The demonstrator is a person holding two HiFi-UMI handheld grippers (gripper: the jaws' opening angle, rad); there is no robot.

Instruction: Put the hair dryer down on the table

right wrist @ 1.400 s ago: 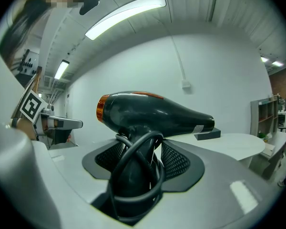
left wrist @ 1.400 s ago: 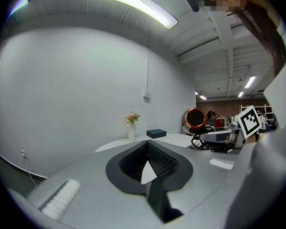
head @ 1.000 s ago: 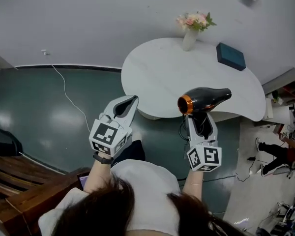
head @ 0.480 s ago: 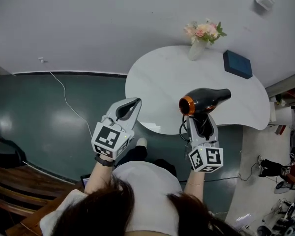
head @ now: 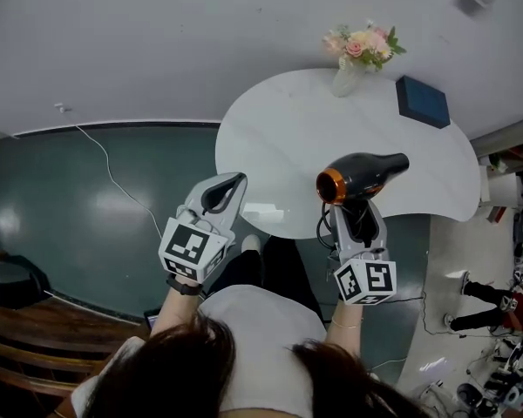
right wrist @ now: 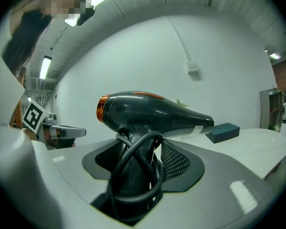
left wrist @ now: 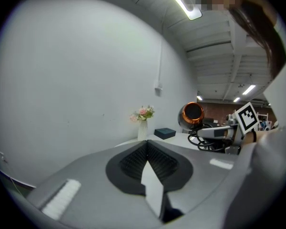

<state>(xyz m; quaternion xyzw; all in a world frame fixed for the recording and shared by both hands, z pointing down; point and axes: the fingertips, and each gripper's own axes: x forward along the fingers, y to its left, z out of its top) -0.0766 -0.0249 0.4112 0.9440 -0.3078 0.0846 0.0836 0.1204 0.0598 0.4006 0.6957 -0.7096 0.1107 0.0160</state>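
— One question: where's our dryer (head: 362, 175)?
— We pinch its handle in our right claw (head: 357, 214), over the desk's (head: 279, 138) near edge. Our left claw (head: 229, 184) is pressed together, empty.

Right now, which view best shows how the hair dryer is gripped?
The right gripper view: the right gripper has its jaws closed on the handle of the hair dryer, with the cord looped around it. The head view shows the dryer from above, handle largely hidden; the left gripper view shows only its small, distant orange-ringed rear.

Lab-like room: ceiling strip light (left wrist: 183, 1), bare wall (head: 200, 42), white table (head: 288, 138), floor cable (head: 112, 179)
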